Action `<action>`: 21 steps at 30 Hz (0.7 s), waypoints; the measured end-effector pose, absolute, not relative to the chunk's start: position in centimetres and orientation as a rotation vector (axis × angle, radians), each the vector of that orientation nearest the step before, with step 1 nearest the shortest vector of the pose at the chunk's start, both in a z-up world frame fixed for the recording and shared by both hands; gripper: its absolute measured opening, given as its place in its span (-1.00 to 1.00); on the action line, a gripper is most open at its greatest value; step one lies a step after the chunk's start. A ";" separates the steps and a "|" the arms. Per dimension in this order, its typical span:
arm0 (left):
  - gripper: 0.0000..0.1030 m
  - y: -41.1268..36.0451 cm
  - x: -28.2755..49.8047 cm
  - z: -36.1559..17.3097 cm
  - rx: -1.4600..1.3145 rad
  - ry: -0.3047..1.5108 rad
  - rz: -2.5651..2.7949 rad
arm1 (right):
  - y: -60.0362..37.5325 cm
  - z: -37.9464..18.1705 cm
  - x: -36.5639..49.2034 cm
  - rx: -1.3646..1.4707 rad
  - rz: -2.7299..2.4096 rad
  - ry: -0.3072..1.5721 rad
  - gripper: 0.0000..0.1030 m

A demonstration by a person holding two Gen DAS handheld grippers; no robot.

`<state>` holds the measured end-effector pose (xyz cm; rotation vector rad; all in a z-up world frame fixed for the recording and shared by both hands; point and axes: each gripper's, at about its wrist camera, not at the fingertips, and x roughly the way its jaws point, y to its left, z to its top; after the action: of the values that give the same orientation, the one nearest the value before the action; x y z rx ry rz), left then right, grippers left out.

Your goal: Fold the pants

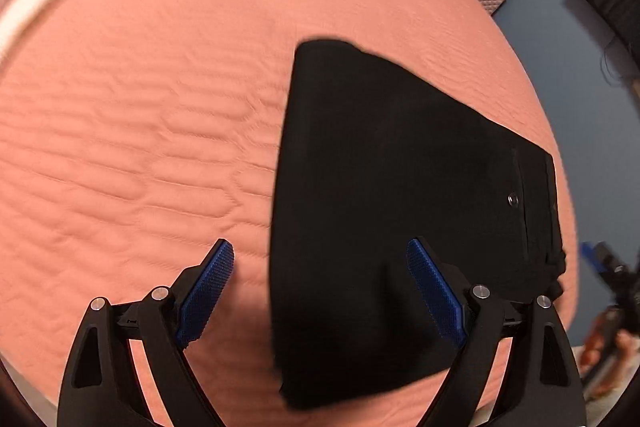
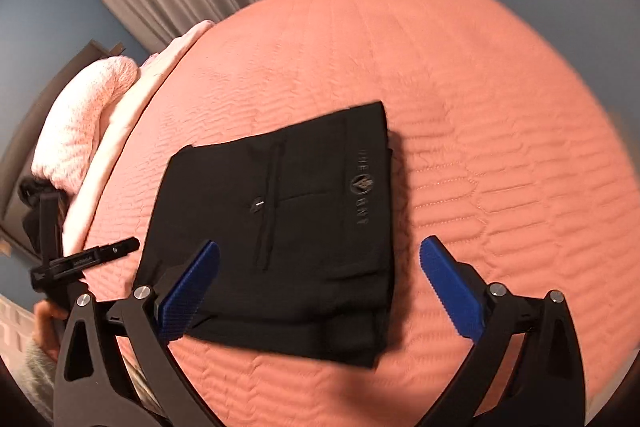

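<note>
We hold the left tool [image 1: 320, 267] wide with nothing clamped, its two blue pads straddling the near corner of the black pants [image 1: 400, 167], which lie folded into a compact rectangle on the pink quilted bed [image 1: 140, 107] just ahead of it and slightly to its right. Our right tool [image 2: 319, 269] is spread as wide and empty, the pants [image 2: 288, 227] flat directly in front of its pads, with the logo band to its right. With neither tool gripping cloth, we judge the fold is laid down and both tools stand clear so the layers settle undisturbed
</note>
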<state>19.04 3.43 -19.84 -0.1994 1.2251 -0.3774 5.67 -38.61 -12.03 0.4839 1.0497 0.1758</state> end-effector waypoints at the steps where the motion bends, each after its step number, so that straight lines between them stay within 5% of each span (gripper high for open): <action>1: 0.68 3.3 19.6 -20.7 -0.235 1.250 -0.404 | -38.9 -13.1 6.2 0.516 0.180 1.080 0.91; 5: 0.89 2.3 20.2 -22.2 -0.244 1.273 -0.415 | -39.3 -16.9 6.9 0.698 0.251 1.151 0.91; 14: 0.86 1.7 20.0 -22.3 -0.278 1.251 -0.602 | -37.3 -18.5 5.7 0.768 0.369 1.086 0.88; 16: 0.52 1.6 20.2 -22.3 -0.265 1.254 -0.601 | -36.8 -18.4 6.0 0.726 0.353 1.102 0.72; 17: 0.13 1.7 20.3 -22.3 -0.247 1.255 -0.589 | -36.8 -18.3 6.0 0.704 0.321 1.113 0.32; 18: -0.82 2.0 20.4 -22.1 -0.229 1.248 -0.559 | -37.3 -18.4 6.0 0.715 0.294 1.126 -0.10; 19: -0.80 2.4 20.5 -21.9 -0.286 1.240 -0.604 | -38.0 -18.5 6.0 0.789 0.313 1.112 -0.48; 21: -0.80 2.5 20.6 -20.9 -0.307 1.217 -0.609 | -37.4 -17.2 6.0 0.745 0.294 1.101 -0.53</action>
<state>20.55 2.46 -20.86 -0.3069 1.2174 -0.6091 6.00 -37.37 -17.22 0.7450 1.1013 0.2937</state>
